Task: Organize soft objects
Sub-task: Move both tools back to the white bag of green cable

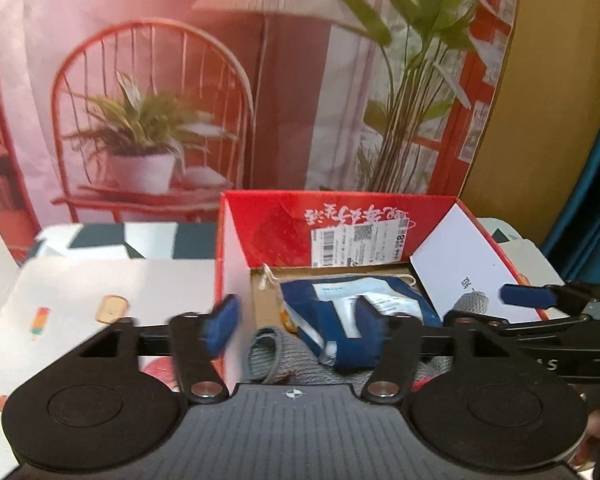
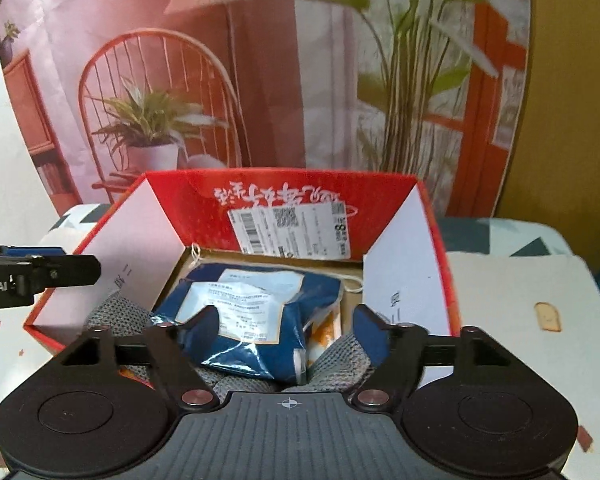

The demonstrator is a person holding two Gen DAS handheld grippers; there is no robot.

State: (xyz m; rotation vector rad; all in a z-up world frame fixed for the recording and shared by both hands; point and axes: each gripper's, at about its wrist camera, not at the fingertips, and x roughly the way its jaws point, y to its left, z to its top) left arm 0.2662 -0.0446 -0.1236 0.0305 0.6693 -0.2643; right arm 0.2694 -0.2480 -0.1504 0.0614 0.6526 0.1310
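One blue packet [image 2: 236, 320] lengthwise in box [image 2: 284, 196]

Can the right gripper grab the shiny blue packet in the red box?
Probably yes. The right gripper is open just above the blue packet, which lies on top in the red box with nothing over it.

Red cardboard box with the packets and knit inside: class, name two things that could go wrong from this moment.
1. The glossy blue plastic packet lies tilted on the grey knitted fabric, not flat, so it may slide or hinder closing the red cardboard box.
2. The white side flaps lean inward over the contents; the open left gripper or right gripper could catch one and tip the box.
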